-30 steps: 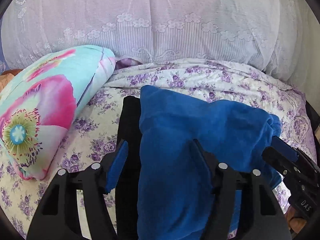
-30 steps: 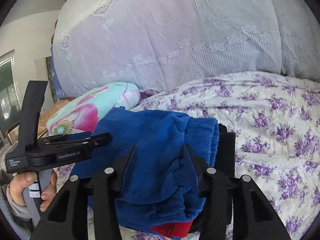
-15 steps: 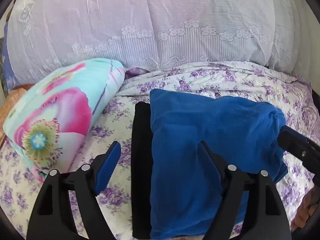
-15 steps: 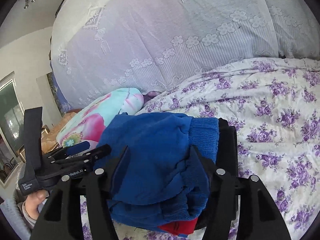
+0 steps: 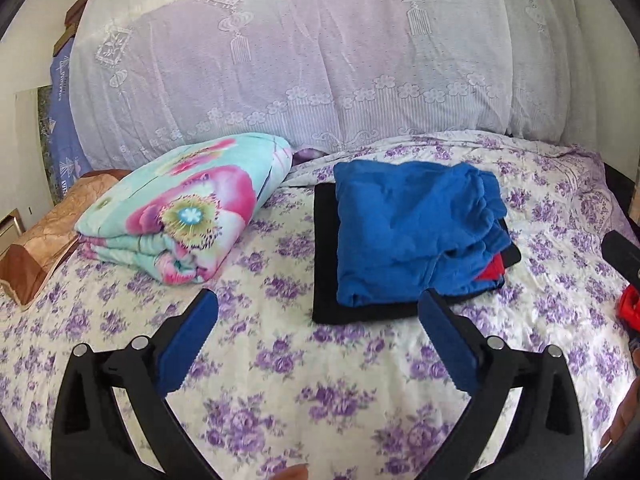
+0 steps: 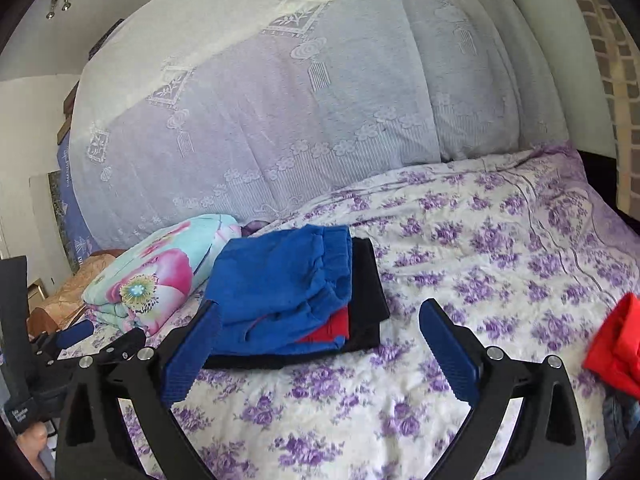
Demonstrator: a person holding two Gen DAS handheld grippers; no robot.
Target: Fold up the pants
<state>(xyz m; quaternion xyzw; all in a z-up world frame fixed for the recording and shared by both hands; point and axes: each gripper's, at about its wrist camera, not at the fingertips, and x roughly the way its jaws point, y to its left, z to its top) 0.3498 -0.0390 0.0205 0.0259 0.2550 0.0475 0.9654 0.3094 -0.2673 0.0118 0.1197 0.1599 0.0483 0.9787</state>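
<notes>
Folded blue pants [image 5: 408, 232] lie on top of a folded black garment [image 5: 326, 256] on the bed, with a red layer [image 5: 494, 268] showing at the right edge. The stack also shows in the right wrist view [image 6: 280, 280]. My left gripper [image 5: 318, 344] is open and empty, held back from the stack, near the front of the bed. My right gripper [image 6: 320, 344] is open and empty, also drawn back from the stack.
A folded floral quilt [image 5: 188, 208] lies left of the stack. A large lace-covered pile of bedding [image 5: 300, 60] fills the back. A red garment [image 6: 616, 344] lies at the right edge. The purple-flowered bedsheet [image 5: 280, 380] covers the bed.
Both grippers have pulled back and away from the blue pants, which were between their fingers a second ago. The pants now rest on the stack, untouched.
</notes>
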